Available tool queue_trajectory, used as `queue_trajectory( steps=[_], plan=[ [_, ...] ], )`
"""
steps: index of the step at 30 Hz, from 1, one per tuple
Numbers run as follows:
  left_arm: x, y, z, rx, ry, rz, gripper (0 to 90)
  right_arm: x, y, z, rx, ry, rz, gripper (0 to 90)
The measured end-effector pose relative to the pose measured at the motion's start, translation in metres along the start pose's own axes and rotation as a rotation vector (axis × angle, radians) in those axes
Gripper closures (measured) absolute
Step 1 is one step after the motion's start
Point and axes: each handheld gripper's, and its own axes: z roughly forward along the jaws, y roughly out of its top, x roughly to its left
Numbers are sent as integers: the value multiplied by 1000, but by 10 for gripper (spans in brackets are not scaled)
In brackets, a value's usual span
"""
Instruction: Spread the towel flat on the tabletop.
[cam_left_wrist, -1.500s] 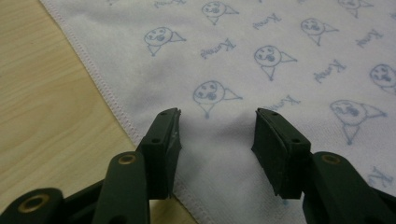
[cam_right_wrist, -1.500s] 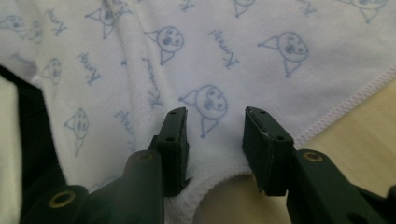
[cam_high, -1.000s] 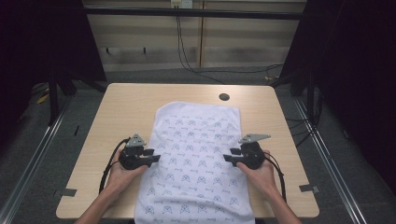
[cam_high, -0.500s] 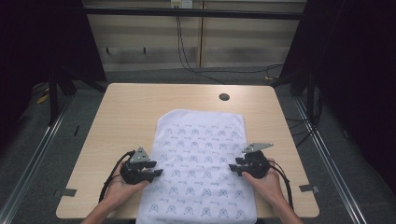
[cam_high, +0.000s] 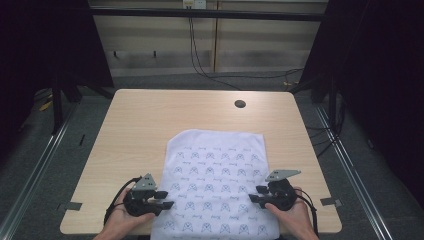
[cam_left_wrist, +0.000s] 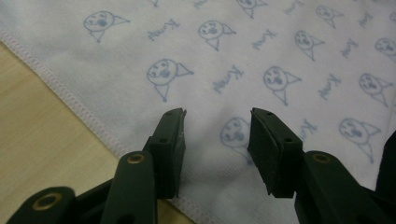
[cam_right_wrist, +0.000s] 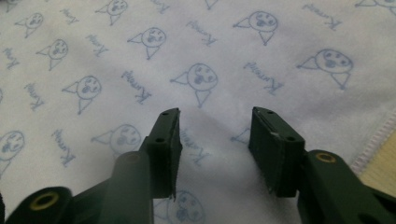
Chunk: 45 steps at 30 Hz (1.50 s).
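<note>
— Item one, the cloth?

— White towel (cam_high: 216, 180) printed with small blue faces and script, lying flat on my wooden table (cam_high: 150, 120), its near end hanging over the table's near edge. Stitched hem (cam_left_wrist: 70, 100) visible along its side in my left gripper view, bare wood just beyond it.

— Item two, your left tongs?

— Left gripper (cam_high: 165, 200), held in my left hand (cam_high: 125, 222), at the towel's left edge near the front of the table. Jaws apart, nothing between them; the tips sit over the cloth just inside the hem.

— Item three, the right?

— Right gripper (cam_high: 256, 194), in my right hand (cam_high: 292, 217), at the towel's right edge, level with the other. Jaws likewise apart and empty, over printed cloth, hem off to the side.

— Anything else on the table?

— A round dark hole (cam_high: 240, 104) near the far edge, well apart from the towel.
</note>
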Motion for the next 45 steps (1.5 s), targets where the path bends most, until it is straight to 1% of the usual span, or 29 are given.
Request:
queue_trajectory(
  steps=[3, 5, 6, 8, 10, 13, 14, 16, 17, 19, 21, 23, 24, 25, 26, 28, 29, 30, 31, 33, 34, 35, 36, 37, 38, 39, 40, 41, 45],
  plan=[
    [15, 11, 1, -26, 42, -23, 552, 1, 2, -1, -21, -7, 3, 512],
    [37, 26, 3, -57, 92, -48, 562, -1, 10, -1, -42, -19, 2, 510],
    [65, 42, 9, -81, 122, -91, 572, -5, 17, 3, -51, -28, -3, 511],
    [92, 56, 18, -94, 171, -133, 570, -9, 22, 10, -55, -30, 1, 511],
    [113, 68, 27, -133, 176, -202, 569, -11, 27, 16, -57, -30, -3, 511],
    [126, 78, 36, -144, 187, -234, 551, -12, 29, 17, -68, -20, -4, 511],
    [136, 87, 46, -136, 233, -238, 533, -13, 28, 15, -64, -25, -7, 508],
    [141, 91, 49, -127, 238, -251, 526, -14, 27, 14, -74, -23, -4, 507],
    [145, 96, 56, -133, 250, -288, 519, -14, 26, 13, -74, -20, -2, 506],
    [145, 99, 60, -117, 256, -283, 521, -15, 26, 12, -77, -21, -5, 505],
    [146, 101, 66, -52, 271, -249, 545, -16, 24, 11, -78, -22, 4, 505],
    [144, 102, 67, -48, 253, -240, 692, -16, 24, 11, -74, -21, 3, 504],
    [144, 102, 68, -43, 256, -225, 692, -16, 24, 11, -74, -21, 3, 504],
    [142, 103, 68, -36, 261, -219, 788, -15, 23, 12, -69, -17, 1, 504],
    [143, 104, 67, -26, 245, -215, 788, -15, 23, 12, -69, -17, 1, 504],
    [139, 106, 64, -64, 251, -203, 846, -14, 23, 12, -64, -18, -1, 504],
    [133, 110, 59, -85, 275, -180, 850, -14, 23, 13, -67, -15, -2, 504],
    [133, 110, 59, -85, 275, -180, 848, -14, 23, 13, -67, -15, -2, 504],
    [124, 115, 53, -115, 281, -133, 844, -14, 23, 13, -64, -17, 1, 503],
    [117, 118, 50, -124, 280, -105, 840, -14, 23, 13, -64, -18, 1, 502],
    [107, 121, 48, -112, 263, -42, 838, -15, 24, 14, -64, -15, 3, 499],
    [107, 121, 48, -112, 263, -42, 836, -15, 24, 14, -64, -15, 3, 499],
    [92, 121, 50, -126, 242, -1, 820, -15, 24, 15, -62, -18, 3, 498],
    [92, 121, 50, -126, 242, -1, 793, -15, 24, 15, -63, -17, 0, 497],
    [78, 121, 53, -131, 192, 31, 727, -14, 24, 15, -60, -16, 4, 496],
    [74, 121, 56, -131, 133, 40, 695, -14, 24, 15, -59, -19, 5, 494],
    [74, 121, 56, -131, 133, 40, 666, -14, 24, 15, -59, -19, 5, 494],
    [68, 122, 55, -143, 71, 54, 639, -14, 24, 16, -55, -18, 2, 490],
    [75, 124, 48, -177, 105, 29, 626, -13, 24, 16, -56, -18, 2, 489]
  ],
)
